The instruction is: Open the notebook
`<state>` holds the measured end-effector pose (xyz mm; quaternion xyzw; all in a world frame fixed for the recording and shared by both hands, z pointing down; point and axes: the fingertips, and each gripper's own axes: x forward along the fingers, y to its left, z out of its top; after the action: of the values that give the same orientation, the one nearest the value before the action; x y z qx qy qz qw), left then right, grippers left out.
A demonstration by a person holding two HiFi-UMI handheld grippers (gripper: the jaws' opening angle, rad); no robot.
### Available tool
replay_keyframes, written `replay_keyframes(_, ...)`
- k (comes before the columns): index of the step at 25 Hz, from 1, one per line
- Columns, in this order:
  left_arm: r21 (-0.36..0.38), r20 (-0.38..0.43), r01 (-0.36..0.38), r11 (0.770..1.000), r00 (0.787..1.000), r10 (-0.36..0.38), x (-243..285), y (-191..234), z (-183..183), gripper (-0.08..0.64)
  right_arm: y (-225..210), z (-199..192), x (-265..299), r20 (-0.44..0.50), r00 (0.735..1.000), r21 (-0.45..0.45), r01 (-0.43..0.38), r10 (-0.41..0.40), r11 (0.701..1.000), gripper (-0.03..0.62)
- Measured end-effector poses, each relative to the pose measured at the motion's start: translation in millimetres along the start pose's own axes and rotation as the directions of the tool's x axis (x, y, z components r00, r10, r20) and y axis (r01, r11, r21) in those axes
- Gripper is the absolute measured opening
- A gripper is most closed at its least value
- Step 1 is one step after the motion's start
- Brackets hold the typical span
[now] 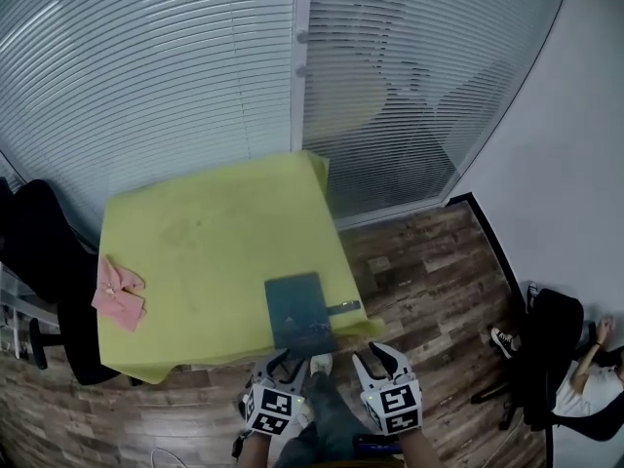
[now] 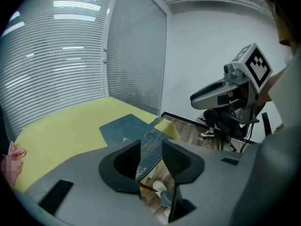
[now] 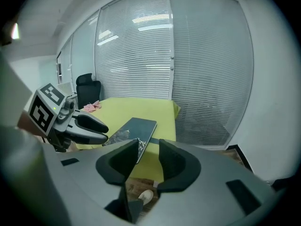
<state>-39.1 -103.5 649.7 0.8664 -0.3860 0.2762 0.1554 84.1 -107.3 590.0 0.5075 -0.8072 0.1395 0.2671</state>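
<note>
A dark teal notebook (image 1: 300, 312) lies shut on the yellow table (image 1: 205, 242), at its near right corner, with a strap end (image 1: 343, 307) sticking out to the right. My left gripper (image 1: 280, 362) hovers just off the table's near edge, at the notebook's near end, jaws open. The notebook (image 2: 127, 128) shows beyond the gap between those jaws, and no pad presses on it. My right gripper (image 1: 380, 357) hangs to the right of the table corner, open and empty. From there the notebook (image 3: 134, 131) lies ahead and to the left.
A pink cloth (image 1: 119, 292) sits at the table's left edge. A black office chair (image 1: 49, 261) stands on the left. Window blinds (image 1: 195, 66) run behind the table. On the right, a person (image 1: 590, 378) sits by a black chair (image 1: 548, 339) on the wooden floor (image 1: 439, 261).
</note>
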Motion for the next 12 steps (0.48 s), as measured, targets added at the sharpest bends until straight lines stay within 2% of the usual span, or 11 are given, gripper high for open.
replay_keyframes(12, 0.052, -0.049, 0.008, 0.999, 0.999, -0.006, 18.5, 3.9, -5.0, 0.17, 1.3, -4.1, 22.1, -0.001, 0.999, 0.0, -0.039, 0.039, 0.999, 0.158)
